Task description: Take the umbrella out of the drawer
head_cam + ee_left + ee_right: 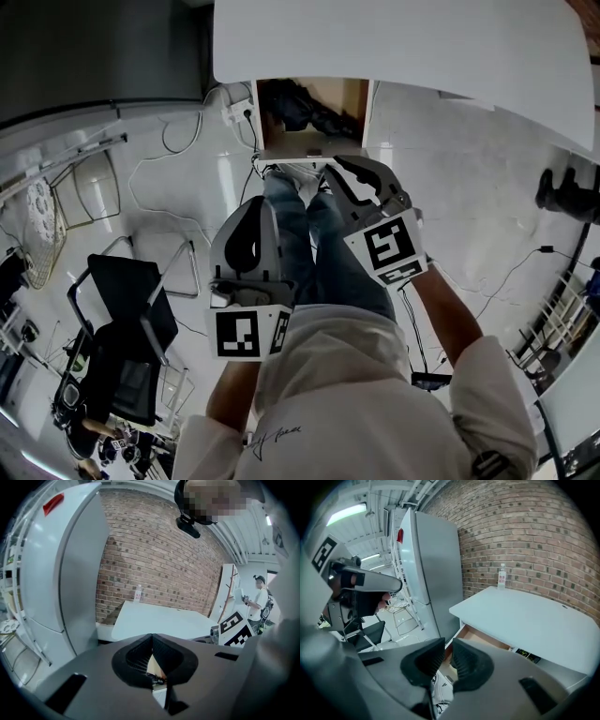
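Plainly, the reach into the drawer [302, 145] is the step in hand. The drawer stands pulled out under the white tabletop [403, 42], at the top centre of the head view. A dark, lumpy thing lies inside it toward the back (I take it for the umbrella [302, 111], though its shape is hard to read). Both grippers hang short of the drawer, above the person's jeans [319, 244], and neither touches it. The right gripper [448, 642] has its jaws released by only a narrow slit, with nothing between them; the drawer's wooden inside shows at the lower centre of its view. The left gripper [151, 637] is clenched, its 2 tips meeting on nothing.

To do this well, I judge the right gripper needs its jaws spread much wider before it goes in, since the slit looks too thin for a folded umbrella. It should pass under the tabletop's edge without knocking it, then close across the umbrella's middle, not on loose fabric. The left gripper could steady the drawer front if the drawer slides.
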Tool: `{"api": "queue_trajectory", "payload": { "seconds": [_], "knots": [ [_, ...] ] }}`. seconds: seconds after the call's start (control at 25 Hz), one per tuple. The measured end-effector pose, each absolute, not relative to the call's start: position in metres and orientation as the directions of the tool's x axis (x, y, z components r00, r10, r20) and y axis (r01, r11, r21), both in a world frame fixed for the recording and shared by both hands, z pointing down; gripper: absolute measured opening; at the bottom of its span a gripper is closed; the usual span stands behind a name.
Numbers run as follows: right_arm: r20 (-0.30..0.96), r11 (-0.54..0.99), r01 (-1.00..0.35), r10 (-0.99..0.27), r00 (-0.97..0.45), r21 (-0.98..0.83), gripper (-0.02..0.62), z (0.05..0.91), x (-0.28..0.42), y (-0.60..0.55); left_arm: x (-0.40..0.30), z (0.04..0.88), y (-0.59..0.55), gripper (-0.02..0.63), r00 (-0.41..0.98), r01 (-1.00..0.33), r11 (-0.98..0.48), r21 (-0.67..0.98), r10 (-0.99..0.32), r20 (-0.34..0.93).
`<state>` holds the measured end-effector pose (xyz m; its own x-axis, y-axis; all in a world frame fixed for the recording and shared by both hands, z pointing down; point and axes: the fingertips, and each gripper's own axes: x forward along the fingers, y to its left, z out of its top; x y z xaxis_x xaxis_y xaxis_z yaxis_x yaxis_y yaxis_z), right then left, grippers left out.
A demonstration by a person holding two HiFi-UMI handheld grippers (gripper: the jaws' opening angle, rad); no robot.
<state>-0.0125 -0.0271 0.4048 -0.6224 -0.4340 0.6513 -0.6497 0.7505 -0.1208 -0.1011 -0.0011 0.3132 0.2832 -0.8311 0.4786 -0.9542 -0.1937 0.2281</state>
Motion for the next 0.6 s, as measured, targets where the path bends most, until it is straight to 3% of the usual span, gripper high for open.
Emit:
{"api": "queue_trajectory", "payload": {
  "seconds": [0.6],
  "knots": [
    [0.701,0.759,-0.644,-0.407,-0.585,-0.097,0.061,0.464,-0.025,-0.041,-0.113,0.356,-0.016,0.017,0.281,-0.951,-0.169,0.257,-0.819,0.500]
  ]
}}
